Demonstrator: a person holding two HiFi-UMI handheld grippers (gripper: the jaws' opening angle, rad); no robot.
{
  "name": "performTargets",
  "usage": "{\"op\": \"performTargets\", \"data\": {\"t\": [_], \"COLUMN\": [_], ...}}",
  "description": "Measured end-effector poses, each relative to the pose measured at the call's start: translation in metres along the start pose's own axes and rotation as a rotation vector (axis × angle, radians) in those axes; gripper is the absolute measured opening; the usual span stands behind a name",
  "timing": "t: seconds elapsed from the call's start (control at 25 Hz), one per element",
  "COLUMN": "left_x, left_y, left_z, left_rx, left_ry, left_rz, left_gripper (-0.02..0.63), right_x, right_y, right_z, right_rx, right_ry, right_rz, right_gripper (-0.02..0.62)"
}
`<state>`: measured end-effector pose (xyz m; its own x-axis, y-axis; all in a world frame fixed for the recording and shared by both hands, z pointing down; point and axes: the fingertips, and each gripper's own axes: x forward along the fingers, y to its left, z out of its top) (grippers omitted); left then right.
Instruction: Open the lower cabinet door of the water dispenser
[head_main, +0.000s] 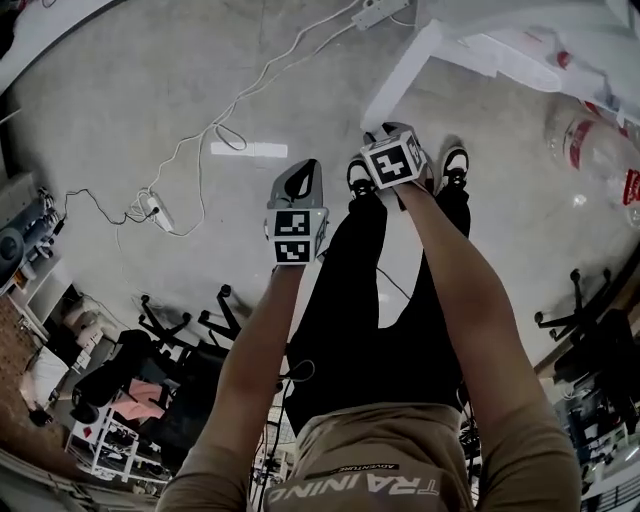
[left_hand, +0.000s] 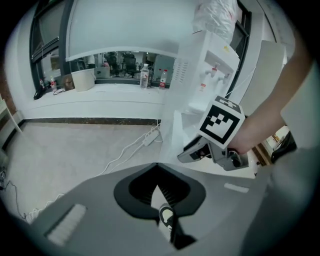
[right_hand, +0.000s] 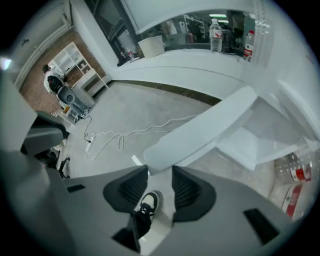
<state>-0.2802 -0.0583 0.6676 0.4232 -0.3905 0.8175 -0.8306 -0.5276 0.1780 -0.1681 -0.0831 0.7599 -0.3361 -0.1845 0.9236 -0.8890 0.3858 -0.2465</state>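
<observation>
The white water dispenser (left_hand: 216, 65) stands at the right of the left gripper view, with its taps above. Its lower cabinet door (head_main: 400, 75) is swung out over the floor; the right gripper view shows it as a long white panel (right_hand: 200, 132) with the cabinet's inside (right_hand: 260, 132) behind it. My right gripper (right_hand: 160, 170) is open, and the door's free end lies just beyond its fingertips, apart from the pads. In the head view the right gripper (head_main: 383, 138) hangs near that door end. My left gripper (head_main: 303, 168) is to its left, over bare floor. Its tips (left_hand: 156, 165) meet with nothing between them.
A power strip with a white cable (head_main: 150, 208) trails over the concrete floor at the left. Plastic water bottles (head_main: 600, 150) lie right of the dispenser. Office chairs (head_main: 210, 330) stand behind the person's legs and shoes (head_main: 360, 175). Bottles (left_hand: 145, 77) stand on a counter by the far wall.
</observation>
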Motion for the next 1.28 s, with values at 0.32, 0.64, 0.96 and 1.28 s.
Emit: {"op": "performTargets", "data": {"t": [0.32,0.64,0.96,1.28], "left_x": [-0.008,-0.007,-0.011,-0.030], "left_y": [0.033,0.042,0.068,0.079], "left_z": [-0.007,0.006,-0.002,-0.011], "left_rx": [-0.131,-0.156,-0.156,-0.178], "left_ry": [-0.018,-0.053,-0.041,-0.041], "left_rz": [0.073,0.043,0.063,0.078], "left_gripper": [-0.008,-0.008,-0.008,-0.008], "right_x": [0.017,0.033,0.045,0.023], "right_y": [0.017,0.021,0.017,0.038], "right_z": [0.053,0.100,0.109,0.104], "right_rx": [-0.097,-0.208,-0.158,-0.310], "right_ry": [0.026,0.021,0.060,0.085], "right_rz": [0.052,0.059,0.052,0.058], "right_gripper": [0.150,0.132,0.047,0.008]}}
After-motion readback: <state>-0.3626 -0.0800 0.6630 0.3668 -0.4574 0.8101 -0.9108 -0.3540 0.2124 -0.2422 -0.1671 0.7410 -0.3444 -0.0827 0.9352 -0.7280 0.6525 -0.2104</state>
